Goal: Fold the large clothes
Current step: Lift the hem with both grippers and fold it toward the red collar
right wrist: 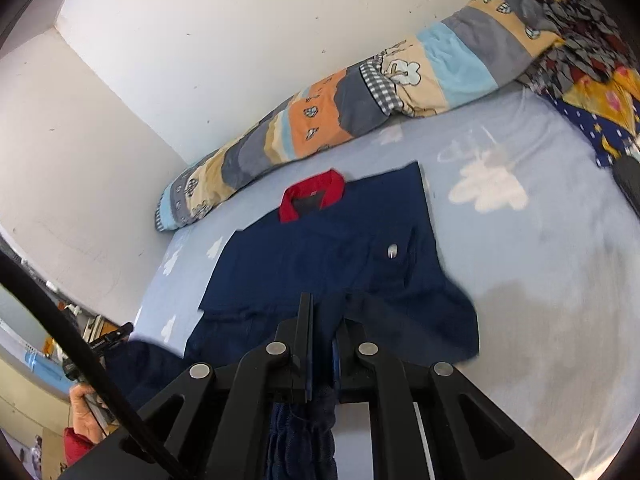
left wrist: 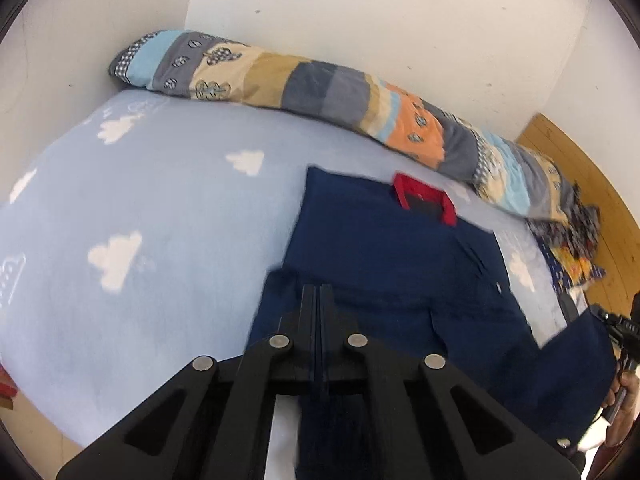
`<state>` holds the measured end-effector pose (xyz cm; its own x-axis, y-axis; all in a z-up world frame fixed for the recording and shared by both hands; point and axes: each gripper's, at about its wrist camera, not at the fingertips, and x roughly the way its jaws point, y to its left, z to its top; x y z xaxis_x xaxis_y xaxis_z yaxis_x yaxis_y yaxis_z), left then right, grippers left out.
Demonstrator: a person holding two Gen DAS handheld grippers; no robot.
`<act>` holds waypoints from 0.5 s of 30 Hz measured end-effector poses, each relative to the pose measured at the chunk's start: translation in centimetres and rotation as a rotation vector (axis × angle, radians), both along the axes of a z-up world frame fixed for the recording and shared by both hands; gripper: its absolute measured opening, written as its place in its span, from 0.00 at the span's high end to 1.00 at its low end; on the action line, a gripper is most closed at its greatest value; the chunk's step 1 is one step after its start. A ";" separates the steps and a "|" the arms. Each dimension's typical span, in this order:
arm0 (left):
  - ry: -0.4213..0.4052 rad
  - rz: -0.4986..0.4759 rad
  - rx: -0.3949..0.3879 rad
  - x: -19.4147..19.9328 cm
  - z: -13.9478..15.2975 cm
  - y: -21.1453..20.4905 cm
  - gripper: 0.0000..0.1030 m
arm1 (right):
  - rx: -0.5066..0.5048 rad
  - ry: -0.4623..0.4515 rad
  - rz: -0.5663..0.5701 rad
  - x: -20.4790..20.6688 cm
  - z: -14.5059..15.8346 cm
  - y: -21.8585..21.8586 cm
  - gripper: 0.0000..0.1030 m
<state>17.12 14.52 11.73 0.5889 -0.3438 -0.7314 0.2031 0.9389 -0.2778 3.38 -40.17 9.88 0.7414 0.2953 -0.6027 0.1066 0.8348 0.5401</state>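
Note:
A navy shirt (left wrist: 380, 256) with a red collar (left wrist: 424, 196) lies on a light blue bed sheet, collar toward the wall. My left gripper (left wrist: 318, 292) is shut on the shirt's near hem, which hangs below the fingers. In the right wrist view the same shirt (right wrist: 320, 248) with its red collar (right wrist: 312, 192) lies flat. My right gripper (right wrist: 324, 316) is shut on bunched navy cloth at the hem's other end. The right gripper also shows at the left wrist view's right edge (left wrist: 618, 328), and the left gripper at the right wrist view's left edge (right wrist: 112, 336).
The cloud-print sheet (left wrist: 140, 208) covers the bed. A rolled patchwork quilt (left wrist: 304, 84) lies along the white wall, also in the right wrist view (right wrist: 340, 112). A heap of patterned clothes (right wrist: 592, 80) sits by the wooden headboard (left wrist: 580, 168).

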 end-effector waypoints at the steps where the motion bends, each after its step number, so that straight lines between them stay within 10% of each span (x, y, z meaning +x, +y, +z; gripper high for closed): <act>1: -0.003 0.004 0.013 1.4 0.2 -0.2 0.99 | 0.002 0.004 -0.001 1.3 -0.1 -0.4 0.93; 15: 0.009 0.058 0.070 14.8 -3.8 -1.7 0.99 | -0.045 0.081 -0.077 19.4 -3.4 -5.0 0.93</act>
